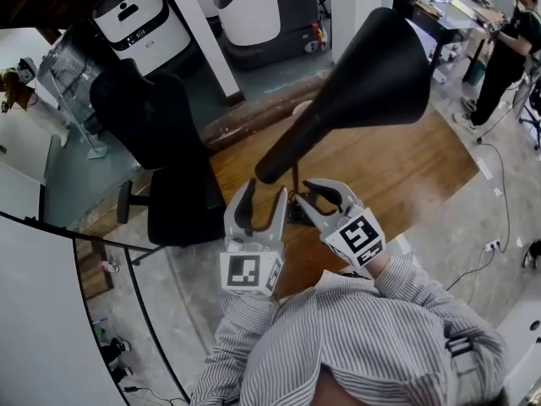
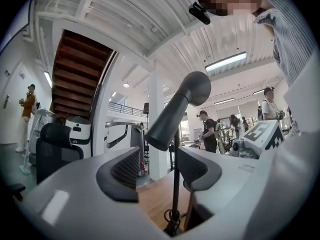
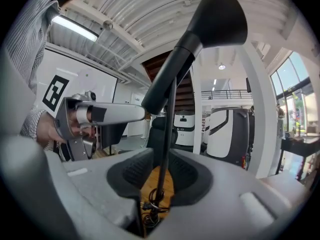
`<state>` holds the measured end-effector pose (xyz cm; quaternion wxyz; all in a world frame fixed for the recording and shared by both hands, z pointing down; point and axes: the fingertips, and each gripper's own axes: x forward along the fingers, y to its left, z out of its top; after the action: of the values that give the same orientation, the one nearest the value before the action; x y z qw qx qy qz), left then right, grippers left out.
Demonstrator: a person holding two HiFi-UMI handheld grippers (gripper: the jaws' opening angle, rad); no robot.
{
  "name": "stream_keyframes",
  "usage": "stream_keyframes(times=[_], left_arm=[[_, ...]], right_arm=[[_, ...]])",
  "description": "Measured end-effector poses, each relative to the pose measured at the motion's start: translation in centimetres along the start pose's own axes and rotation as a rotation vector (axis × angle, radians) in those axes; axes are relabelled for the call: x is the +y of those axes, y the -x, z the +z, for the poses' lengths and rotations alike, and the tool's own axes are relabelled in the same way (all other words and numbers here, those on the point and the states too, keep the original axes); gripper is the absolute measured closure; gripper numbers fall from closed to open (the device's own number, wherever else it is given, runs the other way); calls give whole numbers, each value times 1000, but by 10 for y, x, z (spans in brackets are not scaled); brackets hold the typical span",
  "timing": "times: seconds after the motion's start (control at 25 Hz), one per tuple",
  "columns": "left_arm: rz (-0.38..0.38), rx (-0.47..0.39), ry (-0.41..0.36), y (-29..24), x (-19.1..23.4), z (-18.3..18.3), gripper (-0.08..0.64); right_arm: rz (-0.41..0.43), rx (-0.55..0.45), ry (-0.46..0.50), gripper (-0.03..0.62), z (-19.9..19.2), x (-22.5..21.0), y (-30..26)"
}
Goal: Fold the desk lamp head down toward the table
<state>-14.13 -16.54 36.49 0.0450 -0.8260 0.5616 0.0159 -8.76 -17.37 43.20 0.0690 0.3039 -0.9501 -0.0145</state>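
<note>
The black desk lamp stands on the wooden table [image 1: 397, 176]. Its cone head [image 1: 376, 70] is raised and tilts up to the right, with its neck sloping down to the left. A thin black stem [image 1: 294, 183] runs down to a coil of cable [image 3: 150, 206] at the base. My right gripper [image 1: 303, 196] has the stem [image 3: 162, 149] between its jaws, with wood showing on both sides of the stem, so it is open. My left gripper [image 1: 264, 197] is open and empty just left of the stem [image 2: 176, 184], level with the right one, under the lamp head [image 2: 177, 109].
A black office chair [image 1: 165, 150] stands left of the table. White machines [image 1: 139, 15] line the back. A person [image 1: 507, 49] stands at another desk at the far right. The table's near edge lies just under my hands.
</note>
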Motion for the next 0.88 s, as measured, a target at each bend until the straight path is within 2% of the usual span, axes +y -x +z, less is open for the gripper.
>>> stream_keyframes(times=[0.12,0.32,0.6,0.88], left_arm=[[6,6,-49,-6,5,9,336],[-20,26,-183,-14,2,13,319],[-66,21,-214,-22,1,20,318],[-151,51,-267,-26,-4,27,333]], right_arm=[[9,0,10,508,1,-2,-8],[-10,-22,15,508,2,-7,-13],[-14,-18,-4,535,0,-8,-17],[-2,-15,-31,540,-2,-10,-17]])
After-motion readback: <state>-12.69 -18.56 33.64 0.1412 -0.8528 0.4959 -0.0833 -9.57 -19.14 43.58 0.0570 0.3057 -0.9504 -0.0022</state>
